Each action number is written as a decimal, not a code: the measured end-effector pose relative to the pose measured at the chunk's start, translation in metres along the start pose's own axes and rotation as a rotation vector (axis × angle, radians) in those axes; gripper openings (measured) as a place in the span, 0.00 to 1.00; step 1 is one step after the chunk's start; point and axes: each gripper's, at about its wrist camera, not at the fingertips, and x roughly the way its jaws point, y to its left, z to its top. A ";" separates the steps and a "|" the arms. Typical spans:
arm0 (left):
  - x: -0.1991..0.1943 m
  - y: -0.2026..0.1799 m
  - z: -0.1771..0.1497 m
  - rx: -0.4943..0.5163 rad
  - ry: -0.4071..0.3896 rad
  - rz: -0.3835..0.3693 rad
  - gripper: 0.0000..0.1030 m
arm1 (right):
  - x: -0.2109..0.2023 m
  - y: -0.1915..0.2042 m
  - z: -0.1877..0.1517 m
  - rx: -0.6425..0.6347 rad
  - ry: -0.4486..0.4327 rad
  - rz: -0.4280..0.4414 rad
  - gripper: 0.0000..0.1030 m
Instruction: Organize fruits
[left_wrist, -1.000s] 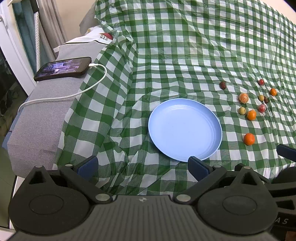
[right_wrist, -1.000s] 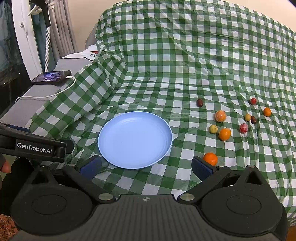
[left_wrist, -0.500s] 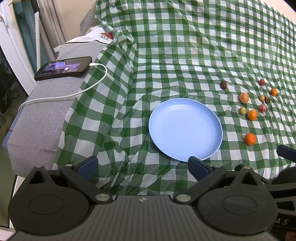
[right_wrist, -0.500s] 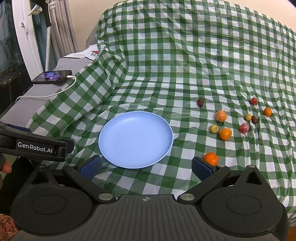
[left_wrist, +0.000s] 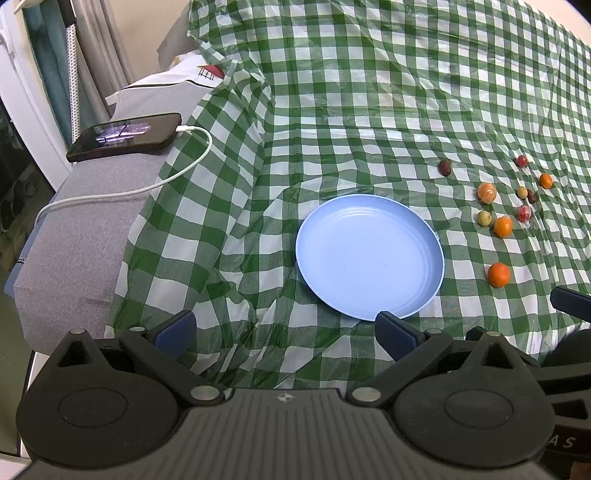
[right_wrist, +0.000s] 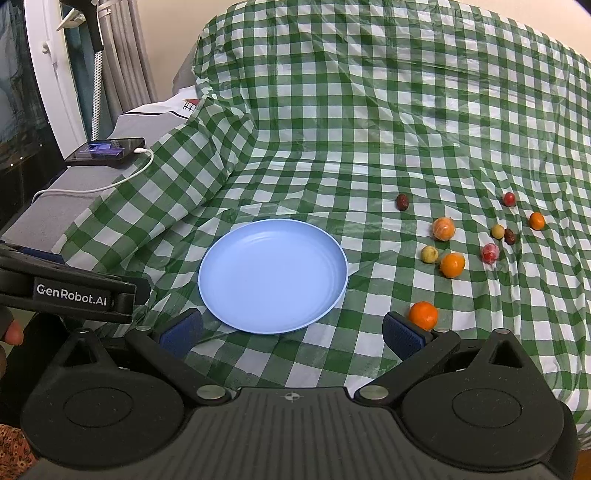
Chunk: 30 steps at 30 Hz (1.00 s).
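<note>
Pale blue and smooth, the round shallow plastic plate (right_wrist: 272, 275) sits with nothing on it on the green-and-white checked cloth (right_wrist: 369, 122), just ahead of both tools. To its right I see the small round fruits scattered in a loose group: the nearest orange one (right_wrist: 423, 315) lies close to the plate's right edge, another orange (right_wrist: 452, 264) and a yellowish-green one (right_wrist: 429, 254) sit side by side farther back, then an orange fruit in shiny wrap (right_wrist: 443, 228), a red wrapped one (right_wrist: 490, 253), a dark brown oval one (right_wrist: 402, 201) and a few more beyond (too small for me to tell apart).

My right gripper (right_wrist: 291, 334) hangs low over the cloth with its blue-padded fingers spread wide and nothing between them. My left gripper (left_wrist: 284, 334) stands the same way, parted and empty. In the right wrist view its black side reads "GenRobot.AI".

A dark phone (left_wrist: 125, 136) with a white cable (left_wrist: 173, 177) lies on the grey surface at left.
</note>
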 end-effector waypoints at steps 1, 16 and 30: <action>0.000 0.000 0.000 -0.001 0.001 0.000 1.00 | 0.000 0.000 0.000 0.000 0.000 0.000 0.99; 0.001 0.000 0.003 -0.009 0.008 0.008 1.00 | 0.002 0.002 0.001 0.000 -0.002 0.011 0.99; 0.009 -0.002 0.004 -0.006 0.026 0.002 1.00 | 0.014 -0.009 -0.002 0.028 -0.015 0.023 0.99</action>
